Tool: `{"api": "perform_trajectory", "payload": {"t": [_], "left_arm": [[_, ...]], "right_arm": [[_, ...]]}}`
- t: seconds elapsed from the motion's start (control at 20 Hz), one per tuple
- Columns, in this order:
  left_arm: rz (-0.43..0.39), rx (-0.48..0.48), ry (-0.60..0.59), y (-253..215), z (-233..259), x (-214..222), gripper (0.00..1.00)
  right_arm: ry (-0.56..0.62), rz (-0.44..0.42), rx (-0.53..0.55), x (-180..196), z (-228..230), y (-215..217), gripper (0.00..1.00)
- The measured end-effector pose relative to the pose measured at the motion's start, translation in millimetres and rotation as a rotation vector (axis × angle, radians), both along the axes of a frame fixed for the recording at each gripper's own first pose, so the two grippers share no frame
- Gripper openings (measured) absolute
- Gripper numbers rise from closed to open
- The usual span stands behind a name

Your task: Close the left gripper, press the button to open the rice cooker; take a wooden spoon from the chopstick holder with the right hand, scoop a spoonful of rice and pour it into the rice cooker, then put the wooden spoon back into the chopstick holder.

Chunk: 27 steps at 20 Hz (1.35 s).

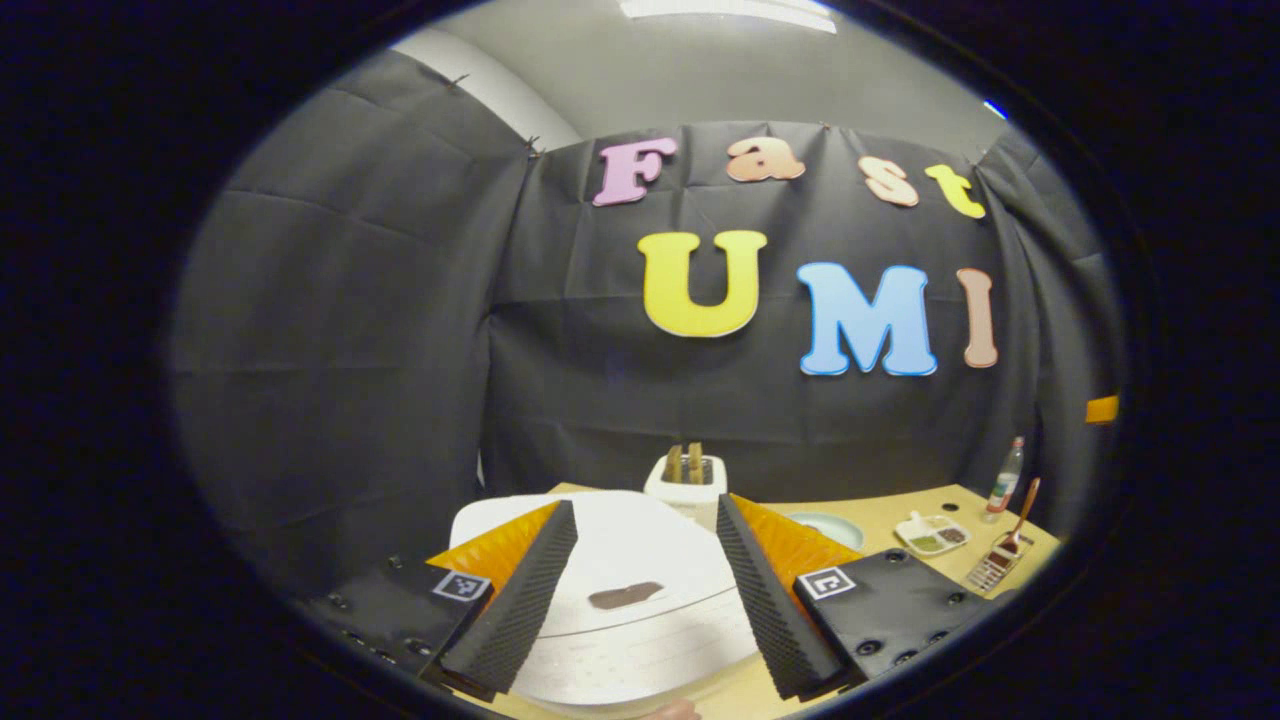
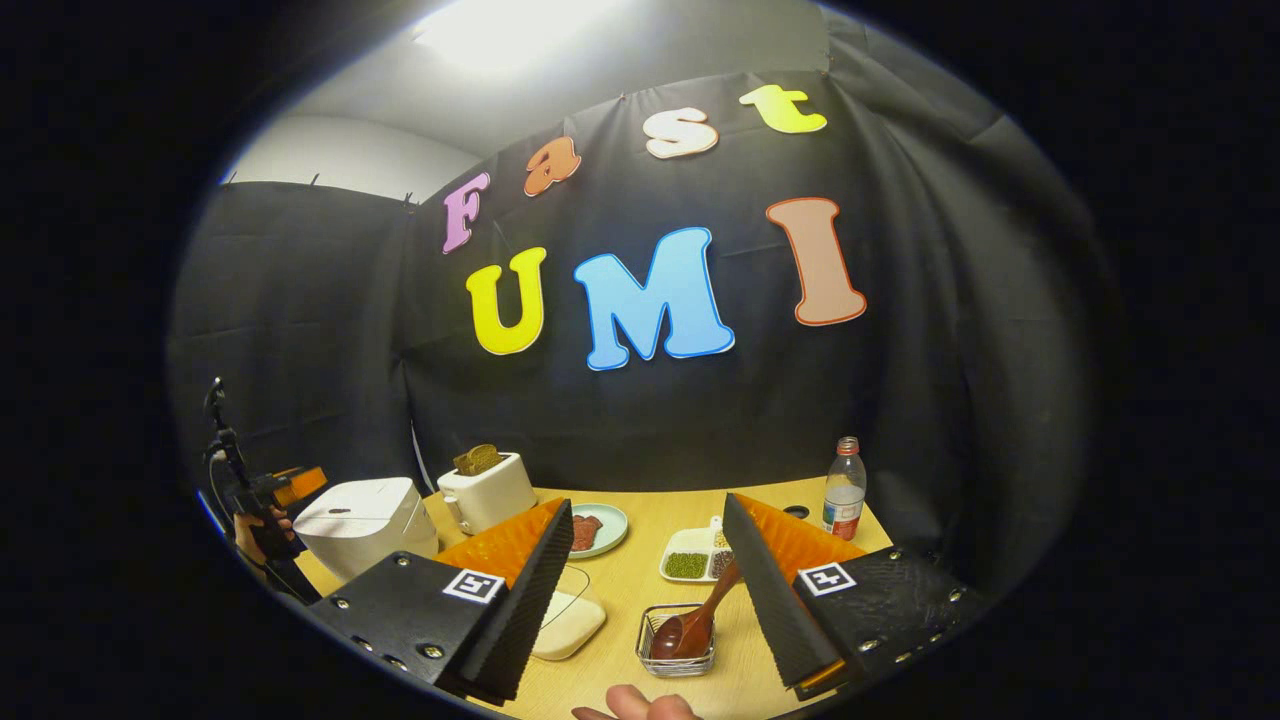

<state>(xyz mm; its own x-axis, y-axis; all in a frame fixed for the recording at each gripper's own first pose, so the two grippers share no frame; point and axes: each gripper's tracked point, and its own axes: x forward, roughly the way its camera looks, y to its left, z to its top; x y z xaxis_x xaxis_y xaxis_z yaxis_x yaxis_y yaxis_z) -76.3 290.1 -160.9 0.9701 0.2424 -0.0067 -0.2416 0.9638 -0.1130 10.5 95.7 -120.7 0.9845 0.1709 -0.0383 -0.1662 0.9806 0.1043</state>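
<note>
White and closed, the rice cooker [image 1: 620, 590] sits just ahead of the left gripper [image 1: 645, 600], whose jaws stand wide apart. The right gripper [image 2: 645, 600] (also spread open) hangs above the wire chopstick holder [image 2: 676, 640], where the wooden spoon [image 2: 695, 620] leans on the table [image 2: 640, 560].

White plastic rice cooker [image 2: 365, 525] at nine o'clock; brown wooden spoon [image 2: 693, 625] in silvery wire-mesh chopstick holder [image 2: 676, 643] at six.
</note>
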Motion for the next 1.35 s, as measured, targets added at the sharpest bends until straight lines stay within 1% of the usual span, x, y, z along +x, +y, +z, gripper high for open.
{"api": "perform_trajectory", "payload": {"t": [0.05, 0.1, 0.15, 0.2, 0.3, 0.35, 0.4, 0.45, 0.5, 0.55, 0.6, 0.65, 0.8, 0.85, 0.9, 1.05, 1.25, 1.3, 1.35], "left_arm": [[-0.023, 0.016, -0.023, -15.3, 21.1, 4.0, 0.99], [-0.046, 0.033, -0.042, -32.0, 41.6, 9.4, 0.94], [-0.07, 0.057, -0.054, -51.6, 58.6, 14.8, 0.94], [-0.09, 0.085, -0.059, -72.3, 71.3, 20.2, 0.96], [-0.112, 0.165, -0.077, -105.1, 93.2, 31.6, 0.99], [-0.114, 0.173, -0.082, -118.3, 97.7, 37.8, 0.99], [-0.14, 0.149, -0.073, -137.6, 94.3, 44.6, 0.95], [-0.183, 0.118, -0.062, -158.4, 92.2, 50.2, 0.95], [-0.2, 0.104, -0.059, -171.4, 94.5, 55.3, 0.95], [-0.201, 0.114, -0.058, -178.8, 101.7, 58.4, 0.96], [-0.207, 0.123, -0.056, -183.5, 110.0, 61.7, 1.0], [-0.212, 0.121, -0.051, -189.2, 117.8, 62.6, 0.96], [-0.245, 0.084, -0.022, -206.1, 139.4, 68.6, 0.96], [-0.252, 0.069, -0.015, -208.6, 147.6, 68.5, 0.89], [-0.246, 0.055, -0.013, -206.2, 156.2, 68.2, 0.97], [-0.236, 0.077, -0.031, -203.3, 176.8, 61.9, 0.97], [-0.248, 0.066, -0.007, -197.5, 168.7, 52.9, 1.0], [-0.242, 0.06, -0.005, -191.6, 168.9, 50.1, 0.96], [-0.234, 0.054, -0.008, -185.5, 169.6, 49.0, 0.96]], "right_arm": [[-0.002, -0.006, -0.002, 1.8, 1.9, -0.5, 0.92], [-0.006, -0.015, -0.005, 4.5, 4.8, -1.7, 0.91], [-0.01, -0.024, -0.008, 7.2, 9.1, -2.6, 0.91], [-0.016, -0.035, -0.012, 9.9, 13.2, -2.1, 0.91], [-0.018, -0.092, -0.028, 18.5, 21.9, -7.1, 0.92], [-0.016, -0.113, -0.03, 20.0, 24.6, -7.0, 0.91], [-0.007, -0.121, -0.029, 20.3, 26.6, -2.0, 0.92], [-0.005, -0.119, -0.024, 17.7, 29.2, 2.8, 0.92], [-0.011, -0.12, -0.016, 15.5, 35.1, 5.8, 0.92], [-0.02, -0.128, -0.019, 12.9, 41.9, 5.2, 0.92], [-0.034, -0.139, -0.023, 11.8, 49.3, 0.6, 0.91], [-0.05, -0.142, -0.03, 9.8, 59.2, -2.1, 0.91], [-0.076, -0.194, -0.042, 11.1, 86.2, -16.3, 0.91], [-0.072, -0.191, -0.039, 10.6, 92.1, -14.3, 0.91], [-0.068, -0.189, -0.037, 9.5, 97.8, -12.2, 0.92], [-0.076, -0.188, -0.049, 4.3, 111.7, -11.5, 0.91], [-0.108, -0.186, -0.069, -1.2, 124.9, -4.1, 0.91], [-0.107, -0.184, -0.078, -1.1, 125.3, -0.8, 0.91], [-0.106, -0.184, -0.087, -1.8, 126.0, 2.6, 0.91]]}}
